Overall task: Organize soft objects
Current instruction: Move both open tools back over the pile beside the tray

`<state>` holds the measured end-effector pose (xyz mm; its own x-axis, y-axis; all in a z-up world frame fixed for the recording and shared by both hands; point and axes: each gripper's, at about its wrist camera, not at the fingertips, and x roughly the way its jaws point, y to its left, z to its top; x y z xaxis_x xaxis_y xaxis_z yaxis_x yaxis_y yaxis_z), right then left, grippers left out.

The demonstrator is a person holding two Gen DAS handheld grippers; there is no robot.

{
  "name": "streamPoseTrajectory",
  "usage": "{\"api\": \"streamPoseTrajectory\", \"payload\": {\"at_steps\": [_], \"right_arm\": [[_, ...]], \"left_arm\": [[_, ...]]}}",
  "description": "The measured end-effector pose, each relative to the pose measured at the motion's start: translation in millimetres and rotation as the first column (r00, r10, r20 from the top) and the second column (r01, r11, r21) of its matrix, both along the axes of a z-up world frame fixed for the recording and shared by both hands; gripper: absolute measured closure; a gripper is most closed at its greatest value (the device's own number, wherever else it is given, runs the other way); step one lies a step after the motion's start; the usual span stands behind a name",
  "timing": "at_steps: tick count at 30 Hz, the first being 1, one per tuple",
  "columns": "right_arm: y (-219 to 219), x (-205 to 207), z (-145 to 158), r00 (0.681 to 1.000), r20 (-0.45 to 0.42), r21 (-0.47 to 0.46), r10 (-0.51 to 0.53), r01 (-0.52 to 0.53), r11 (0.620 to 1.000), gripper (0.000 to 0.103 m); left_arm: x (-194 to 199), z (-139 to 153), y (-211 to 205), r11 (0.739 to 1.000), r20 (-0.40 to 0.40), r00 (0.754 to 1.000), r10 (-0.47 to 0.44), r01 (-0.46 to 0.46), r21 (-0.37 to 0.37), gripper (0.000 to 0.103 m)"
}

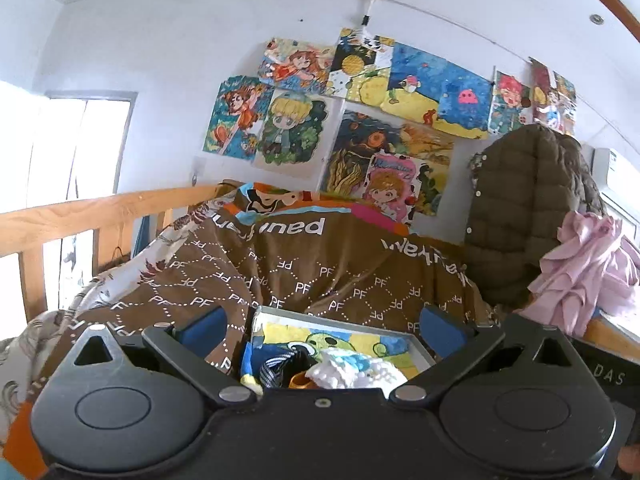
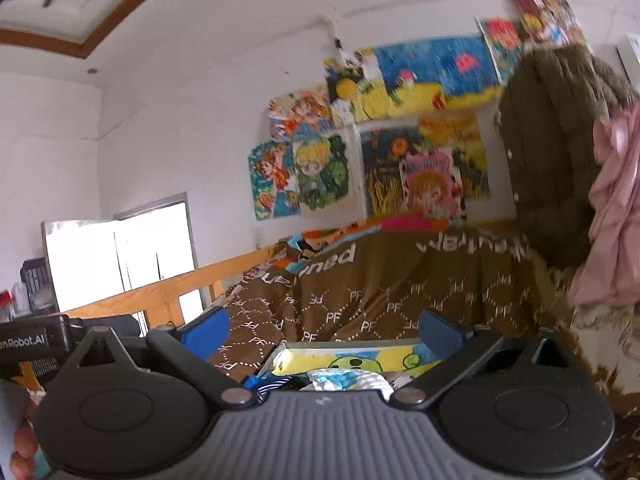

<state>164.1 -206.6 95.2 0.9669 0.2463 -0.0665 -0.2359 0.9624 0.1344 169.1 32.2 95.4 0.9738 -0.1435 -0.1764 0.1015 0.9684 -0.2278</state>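
A grey tray (image 1: 344,317) lies on the brown patterned blanket (image 1: 320,272), lined with a yellow cartoon cloth (image 1: 360,342). In it lie a white and blue knitted piece (image 1: 352,368), a dark striped cord (image 1: 280,364) and something orange (image 1: 298,380). My left gripper (image 1: 322,324) is open and empty, its blue pads either side of the tray. In the right wrist view the same tray (image 2: 340,346) holds the knitted piece (image 2: 344,380). My right gripper (image 2: 322,326) is open and empty above it.
A wooden bed rail (image 1: 80,216) runs along the left. An olive puffer jacket (image 1: 528,208) and a pink garment (image 1: 588,264) hang at the right. Drawings (image 1: 360,112) cover the wall. The other gripper (image 2: 36,340) shows at the left of the right wrist view.
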Motion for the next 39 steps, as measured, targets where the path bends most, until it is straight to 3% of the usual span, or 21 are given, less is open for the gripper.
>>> {"api": "streamPoseTrajectory", "payload": {"at_steps": [4, 16, 19, 22, 25, 29, 35, 39], "right_arm": [[8.0, -25.2, -4.5, 1.0, 0.026, -0.03, 0.008, -0.008, 1.0, 0.0], [19.2, -81.6, -21.9, 1.0, -0.017, -0.095, 0.006, -0.007, 0.995, 0.0], [19.9, -90.9, -27.7, 0.998, -0.058, -0.098, -0.014, 0.008, 0.995, 0.0], [20.8, -95.1, -34.4, 0.989, -0.113, -0.126, -0.097, 0.083, 0.989, 0.0], [17.2, -93.6, -38.5, 0.977, -0.161, -0.125, -0.143, 0.123, 0.984, 0.0], [10.5, -93.5, -44.1, 0.961, -0.229, -0.097, -0.152, 0.133, 0.986, 0.0], [11.9, -90.8, -57.0, 0.927, -0.35, -0.11, -0.135, 0.102, 0.989, 0.0], [17.0, -88.9, -61.8, 0.915, -0.384, -0.129, -0.123, 0.079, 0.988, 0.0]], "left_arm": [[-26.7, -6.9, 0.5, 1.0, -0.003, 1.0, -0.013, 0.013, 0.024, 0.001], [-92.6, -30.5, 11.6, 0.998, -0.034, 0.999, 0.006, -0.004, 0.055, 0.001], [-106.1, -37.5, 14.9, 0.998, -0.05, 0.999, 0.004, 0.0, 0.066, 0.001], [-117.6, -44.5, 18.9, 0.996, -0.07, 0.998, -0.001, 0.007, 0.085, 0.001], [-122.7, -50.5, 24.0, 0.997, -0.124, 0.992, -0.001, 0.01, 0.077, 0.001], [-122.8, -58.3, 29.7, 0.999, -0.186, 0.983, 0.002, 0.007, 0.049, 0.001], [-121.4, -64.4, 27.9, 0.998, -0.22, 0.976, 0.0, 0.015, 0.067, 0.001], [-119.7, -69.2, 26.1, 0.997, -0.251, 0.968, -0.004, 0.023, 0.074, 0.001]]}}
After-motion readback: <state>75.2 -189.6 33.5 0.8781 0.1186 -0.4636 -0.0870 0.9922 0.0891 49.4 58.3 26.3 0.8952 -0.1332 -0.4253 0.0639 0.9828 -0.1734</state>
